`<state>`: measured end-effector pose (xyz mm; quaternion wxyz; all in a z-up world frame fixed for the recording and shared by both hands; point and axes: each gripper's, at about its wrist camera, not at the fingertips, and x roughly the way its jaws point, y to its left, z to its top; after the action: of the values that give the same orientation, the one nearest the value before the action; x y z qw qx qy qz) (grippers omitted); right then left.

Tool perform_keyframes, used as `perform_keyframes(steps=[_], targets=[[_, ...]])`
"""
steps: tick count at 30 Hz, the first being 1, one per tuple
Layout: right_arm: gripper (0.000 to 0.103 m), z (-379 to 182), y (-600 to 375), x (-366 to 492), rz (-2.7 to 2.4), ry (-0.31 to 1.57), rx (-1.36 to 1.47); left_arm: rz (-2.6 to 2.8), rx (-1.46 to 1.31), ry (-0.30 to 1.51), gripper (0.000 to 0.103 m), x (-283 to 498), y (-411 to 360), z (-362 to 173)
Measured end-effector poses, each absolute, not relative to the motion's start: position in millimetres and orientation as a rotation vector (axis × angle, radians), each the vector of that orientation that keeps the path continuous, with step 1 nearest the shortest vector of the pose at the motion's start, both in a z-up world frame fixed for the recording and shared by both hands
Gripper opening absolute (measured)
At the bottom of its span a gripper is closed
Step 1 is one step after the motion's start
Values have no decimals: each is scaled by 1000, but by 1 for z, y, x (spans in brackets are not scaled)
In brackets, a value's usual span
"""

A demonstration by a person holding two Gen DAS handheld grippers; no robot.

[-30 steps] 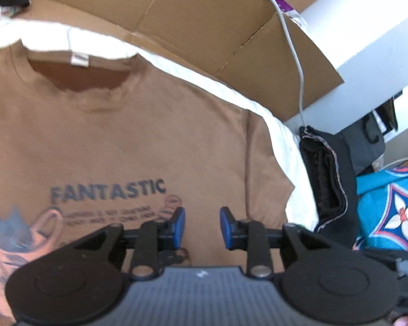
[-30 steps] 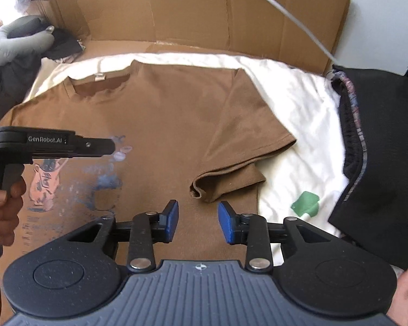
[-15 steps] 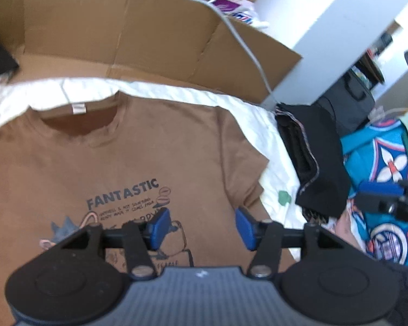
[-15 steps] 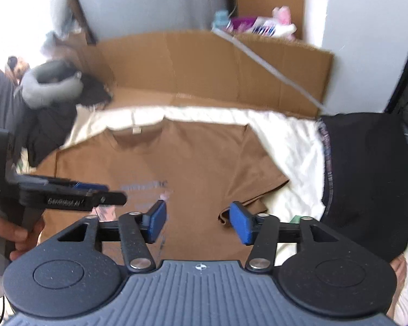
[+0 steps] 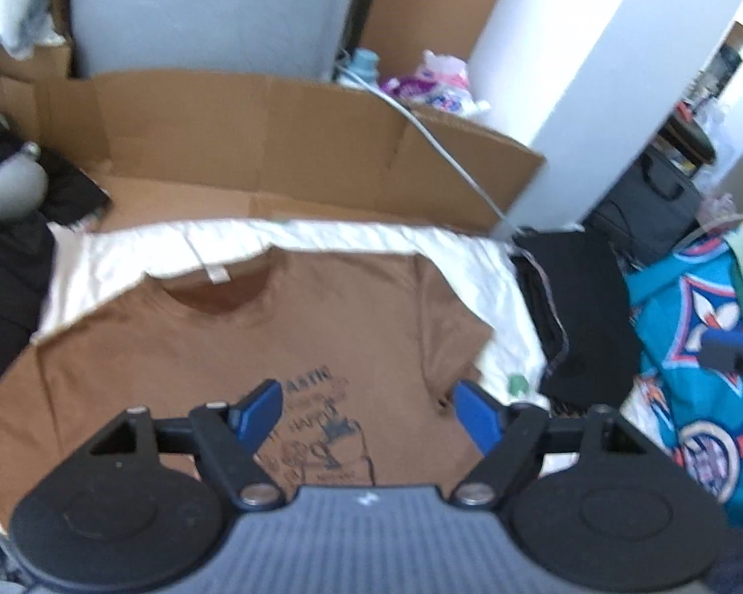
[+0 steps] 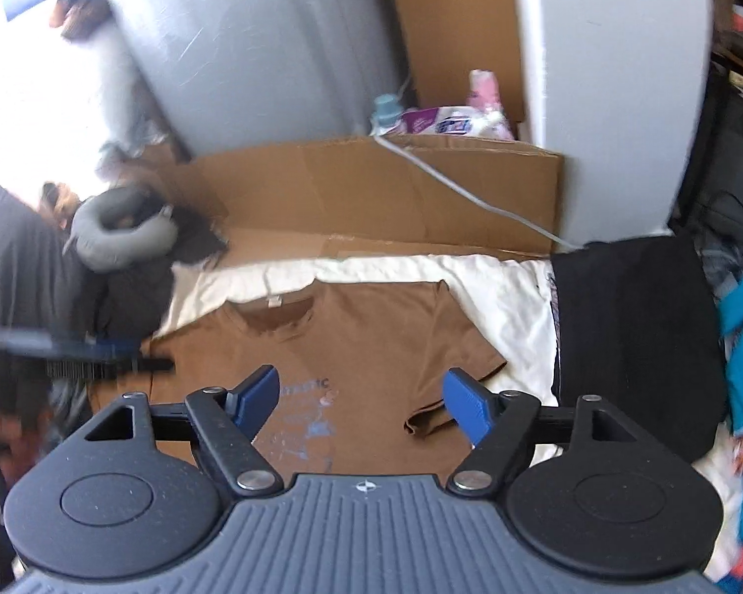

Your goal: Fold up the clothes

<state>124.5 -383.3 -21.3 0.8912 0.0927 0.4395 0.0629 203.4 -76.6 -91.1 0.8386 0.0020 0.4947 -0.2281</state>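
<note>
The brown shirt [image 5: 322,326] is being kept spread flat, print up, on the white sheet [image 5: 490,267]; no fold is being shown. Both tongs, left [image 5: 369,408] and right [image 6: 359,396], are being held wide open above it, gripping nothing.

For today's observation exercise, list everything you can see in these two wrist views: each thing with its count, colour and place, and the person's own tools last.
T-shirt: one, brown with a dark print, spread flat front-up on the white sheet; its sleeve by the black pile is curled under.
White sheet: one, under the T-shirt.
Cardboard: flattened brown panels behind the sheet.
Cable: one, pale grey, across the cardboard.
Black clothes pile: one, beside the sheet.
Patterned fabric: turquoise, past the black pile.
Neck pillow: one, grey, on dark clothes at the other side.
Small green item: one, on the sheet; too blurred to identify.
Left gripper: black with blue pads, open, above the T-shirt.
Right gripper: same colours, open, above the T-shirt.
</note>
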Motion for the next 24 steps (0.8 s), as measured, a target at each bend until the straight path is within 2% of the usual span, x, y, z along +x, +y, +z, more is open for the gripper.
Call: perform_keyframes(steps=[10, 24], targets=[[78, -68, -421, 167, 129, 944, 206, -373, -13, 1042, 79, 269, -121, -105], [77, -176, -449, 210, 79, 895, 200, -394, -35, 1109, 78, 325, -200, -214]])
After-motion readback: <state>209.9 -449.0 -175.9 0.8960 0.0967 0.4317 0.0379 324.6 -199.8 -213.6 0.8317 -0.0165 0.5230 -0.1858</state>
